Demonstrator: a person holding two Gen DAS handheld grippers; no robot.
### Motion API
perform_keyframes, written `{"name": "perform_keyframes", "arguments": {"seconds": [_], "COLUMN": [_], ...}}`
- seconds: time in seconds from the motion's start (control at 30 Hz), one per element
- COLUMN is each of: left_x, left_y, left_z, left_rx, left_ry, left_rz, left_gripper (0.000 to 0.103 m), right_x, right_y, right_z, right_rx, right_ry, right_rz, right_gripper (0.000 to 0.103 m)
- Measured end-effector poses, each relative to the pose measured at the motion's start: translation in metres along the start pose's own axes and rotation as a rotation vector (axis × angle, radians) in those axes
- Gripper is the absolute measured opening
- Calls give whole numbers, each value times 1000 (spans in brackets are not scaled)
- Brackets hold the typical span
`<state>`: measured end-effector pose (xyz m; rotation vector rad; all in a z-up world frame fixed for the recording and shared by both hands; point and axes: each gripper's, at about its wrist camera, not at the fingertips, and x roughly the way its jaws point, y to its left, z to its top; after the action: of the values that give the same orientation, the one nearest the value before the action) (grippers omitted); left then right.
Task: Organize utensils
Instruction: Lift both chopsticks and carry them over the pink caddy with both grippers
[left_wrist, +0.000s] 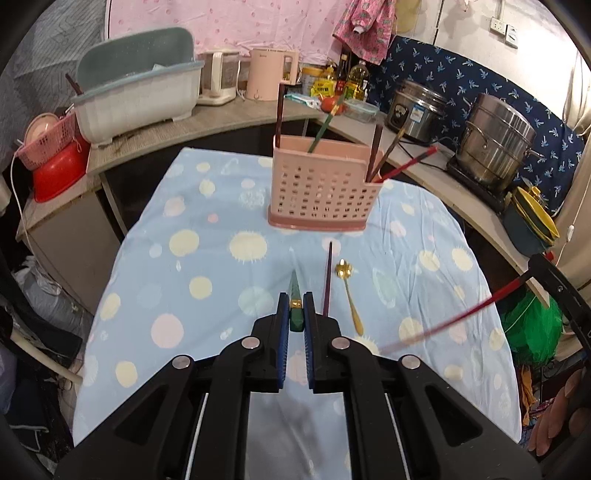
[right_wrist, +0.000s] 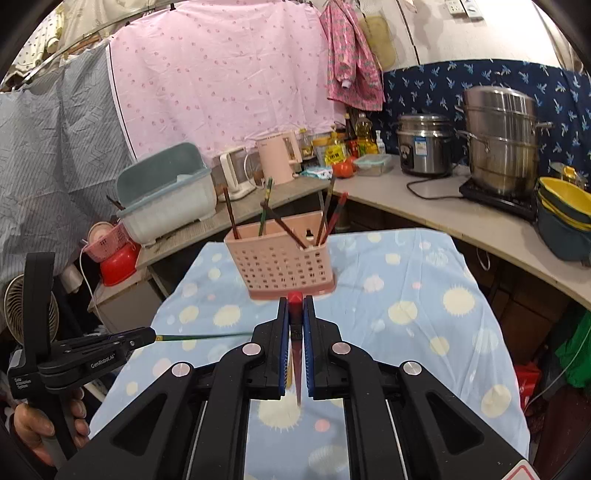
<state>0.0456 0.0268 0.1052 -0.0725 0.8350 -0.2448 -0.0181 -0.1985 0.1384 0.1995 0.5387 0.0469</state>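
1. Left wrist view: the left gripper (left_wrist: 295, 314) has its fingers closed on a green chopstick (left_wrist: 296, 308). The stick is dark green with a gold band, and its long axis runs straight ahead, the tapered tip pointing away toward the pink utensil holder (left_wrist: 320, 190).
2. On the tabletop (left_wrist: 207, 266), which is covered by a light blue dotted cloth, a dark purple chopstick (left_wrist: 327, 278) lies just right of the fingers, its length running toward the holder. A gold spoon (left_wrist: 349, 295) lies beside it, bowl toward the holder.
3. The holder stands upright in the far middle of the cloth with several chopsticks leaning in its compartments.
4. At the right edge, the right gripper (left_wrist: 532, 275) holds a red chopstick (left_wrist: 443, 321), which slants down to the left; it is blurred.
5. Right wrist view: the right gripper (right_wrist: 295, 325) has its fingers closed on the red chopstick (right_wrist: 295, 306). Its blunt red end points forward at the holder (right_wrist: 280, 264), and the dark tapered end runs back toward the camera.
6. At the left, the left gripper (right_wrist: 149, 335) holds the green chopstick (right_wrist: 203, 336) nearly level, pointing right. Its body reads "GenRoboAI".
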Motion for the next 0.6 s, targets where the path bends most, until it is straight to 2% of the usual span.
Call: {"name": "perform_keyframes", "arguments": {"seconds": [0.6], "left_x": [-13], "left_y": [-26], "left_z": [85], "left_rx": [58], "left_ry": [-118], "left_rz": [21], "left_gripper": [7], "right_x": [16], "right_y": [14], "right_z": [66], "right_rx": [-36], "right_ry": [-95], "right_rz": [49], "right_gripper": [7]}}
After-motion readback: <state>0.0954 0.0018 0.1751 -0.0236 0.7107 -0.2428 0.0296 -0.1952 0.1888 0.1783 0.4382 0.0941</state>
